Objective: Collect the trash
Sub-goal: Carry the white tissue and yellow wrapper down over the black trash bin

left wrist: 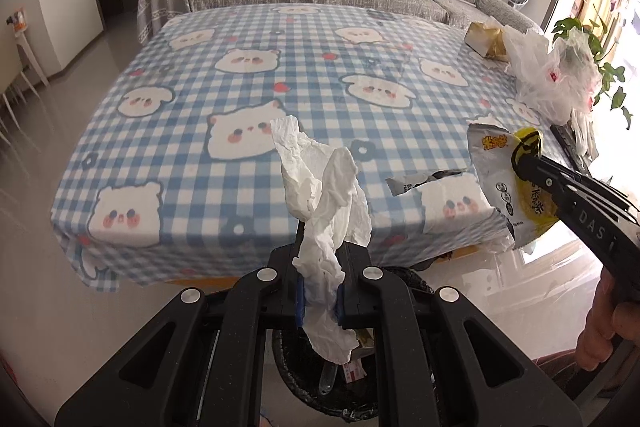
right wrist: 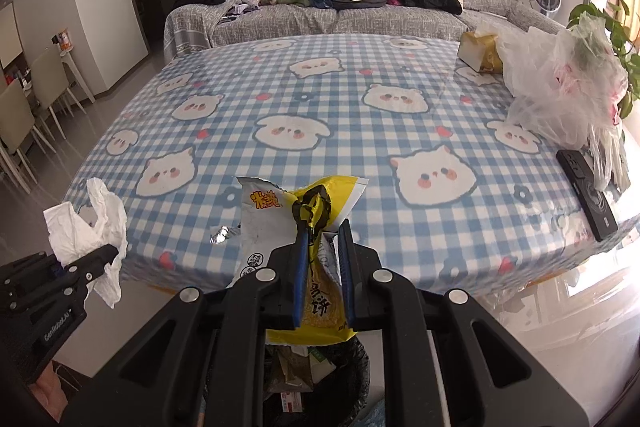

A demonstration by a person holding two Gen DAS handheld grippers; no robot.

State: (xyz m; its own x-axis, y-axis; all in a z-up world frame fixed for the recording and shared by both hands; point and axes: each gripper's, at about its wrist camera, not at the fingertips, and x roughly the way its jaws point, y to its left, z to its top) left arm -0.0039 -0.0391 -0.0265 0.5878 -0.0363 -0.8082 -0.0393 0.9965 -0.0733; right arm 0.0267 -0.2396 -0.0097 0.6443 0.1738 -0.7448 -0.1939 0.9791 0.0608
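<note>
- Presently, the left gripper (left wrist: 320, 301) has its fingers (left wrist: 301, 301) clamped on a crumpled white tissue (left wrist: 324, 187); the tissue's long axis runs roughly upright, one end rising above the fingers, the other hanging below them.
- Right gripper (right wrist: 323, 259): fingers (right wrist: 301, 259) pinched shut on a torn yellow-and-silver snack wrapper (right wrist: 280, 215), its long axis along the fingers, torn end pointing away over the tabletop.
- Both items are held off the near edge of the tabletop (right wrist: 320, 99), above a black-lined trash bin (right wrist: 352, 367) already holding refuse.
- Tabletop carries a blue checked cloth with animal faces; at its right side lie clear plastic bags (right wrist: 560, 83), a tissue box (right wrist: 478, 53) and a black remote (right wrist: 588, 195).
- Beyond the tabletop stands a grey sofa (right wrist: 360, 15) strewn with clothes.
</note>
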